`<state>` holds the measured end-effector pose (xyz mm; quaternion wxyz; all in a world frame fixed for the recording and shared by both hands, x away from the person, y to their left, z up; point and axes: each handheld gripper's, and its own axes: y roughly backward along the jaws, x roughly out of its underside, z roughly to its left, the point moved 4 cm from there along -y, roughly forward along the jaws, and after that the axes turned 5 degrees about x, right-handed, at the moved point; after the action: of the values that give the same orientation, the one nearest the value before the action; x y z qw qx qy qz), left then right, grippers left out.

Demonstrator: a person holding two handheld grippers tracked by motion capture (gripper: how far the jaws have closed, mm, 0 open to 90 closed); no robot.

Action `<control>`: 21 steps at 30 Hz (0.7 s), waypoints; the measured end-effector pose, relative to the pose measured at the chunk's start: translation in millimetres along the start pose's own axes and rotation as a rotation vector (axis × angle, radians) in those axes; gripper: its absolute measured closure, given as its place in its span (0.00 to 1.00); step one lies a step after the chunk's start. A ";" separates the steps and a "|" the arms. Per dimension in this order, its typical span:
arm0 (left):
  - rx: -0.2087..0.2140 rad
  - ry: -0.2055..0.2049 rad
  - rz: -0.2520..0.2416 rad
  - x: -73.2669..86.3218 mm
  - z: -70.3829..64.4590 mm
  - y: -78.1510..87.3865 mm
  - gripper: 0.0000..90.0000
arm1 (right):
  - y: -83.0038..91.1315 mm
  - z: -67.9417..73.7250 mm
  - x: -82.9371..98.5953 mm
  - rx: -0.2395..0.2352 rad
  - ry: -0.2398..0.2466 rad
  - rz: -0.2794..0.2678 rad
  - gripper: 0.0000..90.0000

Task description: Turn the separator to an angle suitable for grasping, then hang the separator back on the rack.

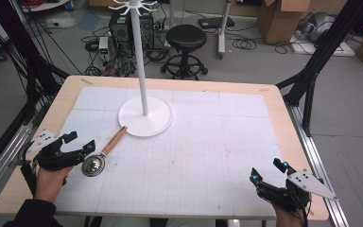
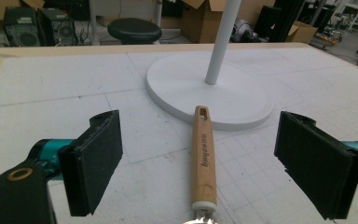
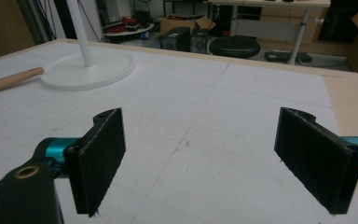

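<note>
On the white mat (image 1: 203, 142) lies a ladle (image 1: 103, 153), its wooden handle touching the stand's round base (image 1: 145, 117). Both the left gripper (image 1: 79, 143) and the right gripper (image 1: 268, 171) have jaws wide apart, holding nothing.

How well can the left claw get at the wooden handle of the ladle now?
Probably yes. The left claw stands open, with the ladle's wooden handle lying flat on the mat between its jaws. Nothing lies between them. The handle tip touches the white stand base, which should not block a grip lower down.
</note>
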<state>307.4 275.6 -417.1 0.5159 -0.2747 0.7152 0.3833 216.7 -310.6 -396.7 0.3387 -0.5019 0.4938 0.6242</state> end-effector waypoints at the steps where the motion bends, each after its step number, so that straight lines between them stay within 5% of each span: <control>1: 0.000 -0.008 -0.003 -0.4 -0.4 0.8 0.18 | 0.0 0.0 0.0 0.000 0.000 0.000 0.17; 9: 0.063 -0.032 -0.002 -0.8 -10.4 3.0 0.19 | 2.2 -0.6 -4.5 0.014 0.010 -0.001 0.17; 21: 0.082 -0.009 -0.002 -0.8 -10.5 0.6 0.19 | 0.9 -1.2 -4.8 0.004 -0.031 -0.004 0.17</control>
<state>301.6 267.2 -414.4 0.5304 -0.2523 0.7276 0.3544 217.5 -311.7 -391.9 0.3485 -0.4927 0.4887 0.6301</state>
